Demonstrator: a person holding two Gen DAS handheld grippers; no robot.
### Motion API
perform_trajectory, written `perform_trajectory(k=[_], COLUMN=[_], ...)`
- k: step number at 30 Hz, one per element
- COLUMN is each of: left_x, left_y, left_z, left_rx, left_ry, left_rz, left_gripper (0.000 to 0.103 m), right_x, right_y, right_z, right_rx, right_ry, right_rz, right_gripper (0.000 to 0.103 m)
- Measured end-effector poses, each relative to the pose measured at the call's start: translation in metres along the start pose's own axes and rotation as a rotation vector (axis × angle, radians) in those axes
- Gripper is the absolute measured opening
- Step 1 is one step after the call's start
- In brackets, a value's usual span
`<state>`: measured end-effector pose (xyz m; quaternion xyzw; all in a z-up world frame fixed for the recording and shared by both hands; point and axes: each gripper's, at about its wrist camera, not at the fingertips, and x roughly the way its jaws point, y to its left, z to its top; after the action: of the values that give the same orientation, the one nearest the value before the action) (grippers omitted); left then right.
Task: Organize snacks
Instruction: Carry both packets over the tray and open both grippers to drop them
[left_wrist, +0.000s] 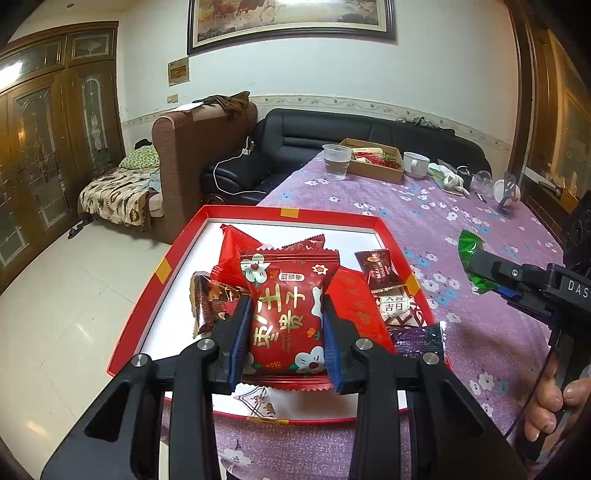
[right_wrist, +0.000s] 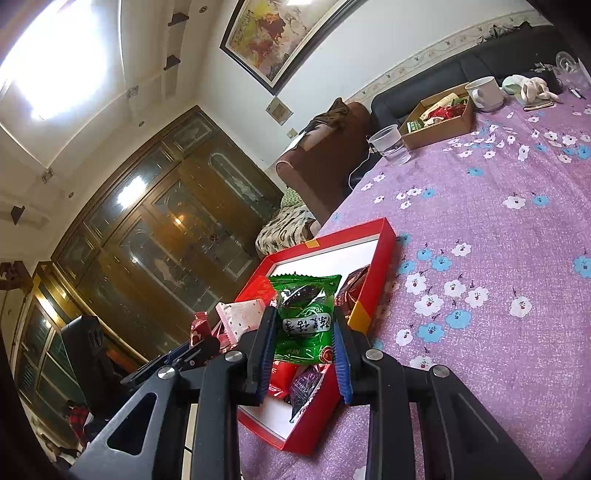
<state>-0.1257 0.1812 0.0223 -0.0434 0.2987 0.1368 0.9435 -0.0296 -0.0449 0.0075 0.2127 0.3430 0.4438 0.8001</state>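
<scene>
**Inspector:** Report the left gripper.

**Assistant:** Its fingers are clamped on the sides of a red snack packet printed with white flowers and gold characters. The packet is held above the red tray, which sits at the near left corner of the desk on a purple flowered cloth.

**Inspector:** Tray contents?

**Assistant:** Several wrapped snacks lie on its white floor: other red packets, a dark brown sachet near the right wall, a brown wrapped piece at the left, a purple wrapper at the near right corner.

**Inspector:** The right gripper?

**Assistant:** Its fingers are closed on a green snack packet, held over the near end of the same tray. In the left wrist view that packet sits off to the right of the tray, above the cloth.

**Inspector:** Anything else on the desk?

**Assistant:** At the far end, well apart from the tray: a clear plastic cup, a cardboard box with more snacks, and a white mug just beside the box. A person's hand grips the right gripper's handle.
</scene>
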Motion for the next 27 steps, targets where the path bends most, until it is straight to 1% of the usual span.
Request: perform_trajectory(k=[17, 27], left_x=[0.001, 0.004], left_y=[0.003, 0.004], left_z=[0.002, 0.002], left_rx=[-0.001, -0.004], left_ry=[-0.003, 0.001], left_rz=[0.014, 0.022], left_gripper=[0.033, 0.033], right_x=[0.008, 0.022], right_y=[0.001, 0.016], right_z=[0.001, 0.006], right_rx=[0.004, -0.025], right_ry=[0.013, 0.023], right_rz=[0.007, 0.03], right_gripper=[0.029, 0.03])
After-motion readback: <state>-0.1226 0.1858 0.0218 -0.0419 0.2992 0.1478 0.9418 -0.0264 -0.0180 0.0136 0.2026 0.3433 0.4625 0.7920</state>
